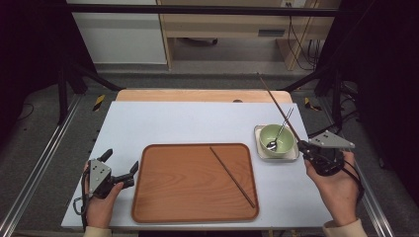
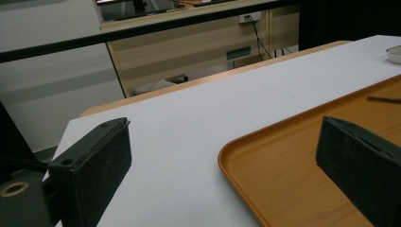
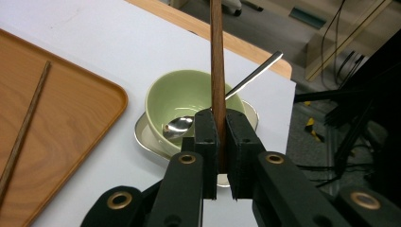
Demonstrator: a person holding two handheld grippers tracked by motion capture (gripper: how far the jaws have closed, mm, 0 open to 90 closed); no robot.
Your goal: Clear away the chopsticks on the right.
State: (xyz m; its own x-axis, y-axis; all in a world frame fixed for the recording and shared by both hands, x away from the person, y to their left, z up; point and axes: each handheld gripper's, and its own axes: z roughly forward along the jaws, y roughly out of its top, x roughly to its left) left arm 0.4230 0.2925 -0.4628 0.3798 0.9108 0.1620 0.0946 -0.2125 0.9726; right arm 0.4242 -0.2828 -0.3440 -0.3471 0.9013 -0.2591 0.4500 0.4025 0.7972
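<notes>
While the right hand hovers at the table's right edge, the scene reads as follows:

Right gripper (image 1: 302, 146): jaws clamped tight on a dark wooden chopstick (image 1: 277, 106), which runs between the two pads in the right gripper view (image 3: 218, 137) and juts up and away from them.

Held chopstick: in the high view it slants from the gripper up and to the left, crossing above the green bowl (image 1: 276, 139); its far tip reaches past the table's back edge. Its lower end is hidden between the pads.

Second chopstick (image 1: 232, 176): lies flat on the wooden tray (image 1: 163, 197), running diagonally from near the tray's upper middle toward its lower right corner; well apart from either gripper.

Green bowl: sits in a shallow metal dish (image 1: 260, 153) just right of the tray, near the right gripper.

Spoon (image 1: 278, 132): rests in the bowl, its scoop on the bottom and its handle leaning out over the far rim.

Left gripper (image 1: 120, 166): jaws spread wide with nothing between them, held low at the tray's left edge; in the left gripper view one pad hangs over the white table (image 2: 179, 137), the other over the tray's corner.

Left hand (image 1: 101, 197): wraps the gripper body near the table's front left.
</notes>
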